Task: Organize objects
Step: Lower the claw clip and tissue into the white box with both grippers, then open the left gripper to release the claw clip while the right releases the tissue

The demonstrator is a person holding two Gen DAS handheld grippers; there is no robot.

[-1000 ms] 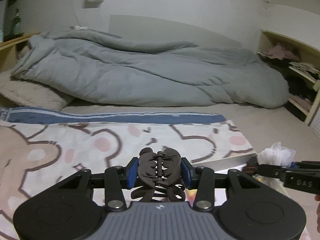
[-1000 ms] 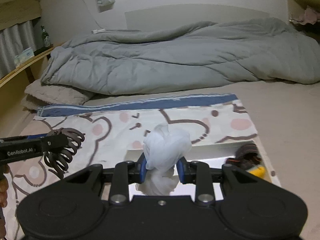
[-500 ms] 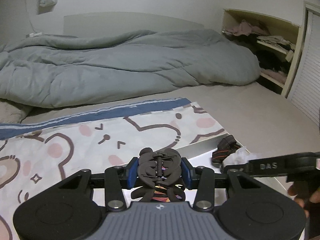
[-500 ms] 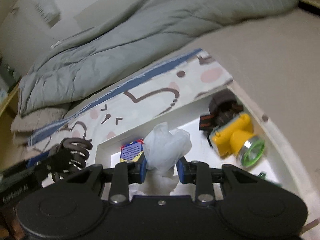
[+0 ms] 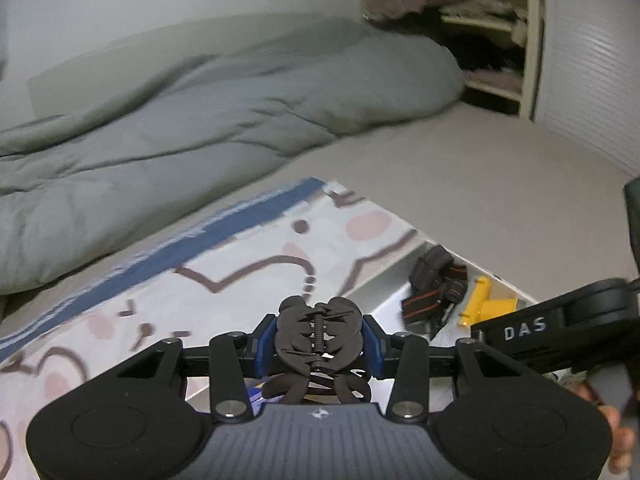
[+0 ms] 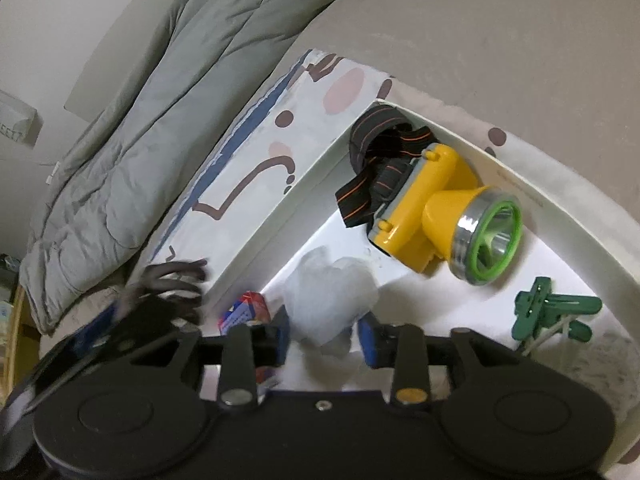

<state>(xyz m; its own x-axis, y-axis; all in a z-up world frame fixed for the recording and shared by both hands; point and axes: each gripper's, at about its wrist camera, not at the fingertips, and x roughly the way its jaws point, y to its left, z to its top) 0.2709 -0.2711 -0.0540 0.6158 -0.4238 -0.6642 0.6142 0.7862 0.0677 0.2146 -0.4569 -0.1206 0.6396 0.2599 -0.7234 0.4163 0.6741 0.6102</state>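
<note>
Left wrist view, lower centre: my left gripper [image 5: 319, 346] is clamped on a dark hair claw clip [image 5: 318, 336], its blue pads pressing the clip's two flanks with the coil spring upright between them. I judge the clip stiff, light and springy; the hold across its hinge body seems sound, whereas a grip on the curved teeth would likely slip or splay them.

Right wrist view, lower centre: my right gripper [image 6: 323, 338] has its blue pads apart on either side of a crumpled white plastic bag [image 6: 330, 298]. The pads appear just clear of the bag, so I read the tongs as open, not clamped. The bag sits over the floor of the white box [image 6: 276, 216]; whether it rests there or hangs loosely I cannot tell. I judge it nearly weightless, soft and slippery, best pinched through its bunched middle.

Box contents, right of frame: a yellow headlamp [image 6: 448, 216] with a black strap in the upper corner, a green clothes peg [image 6: 554, 314] at lower right, and a small blue-and-red packet [image 6: 242, 310] beside the bag. The box lies on a bear-print sheet [image 5: 240, 256]; a grey duvet [image 5: 200, 120] fills the upper left.
</note>
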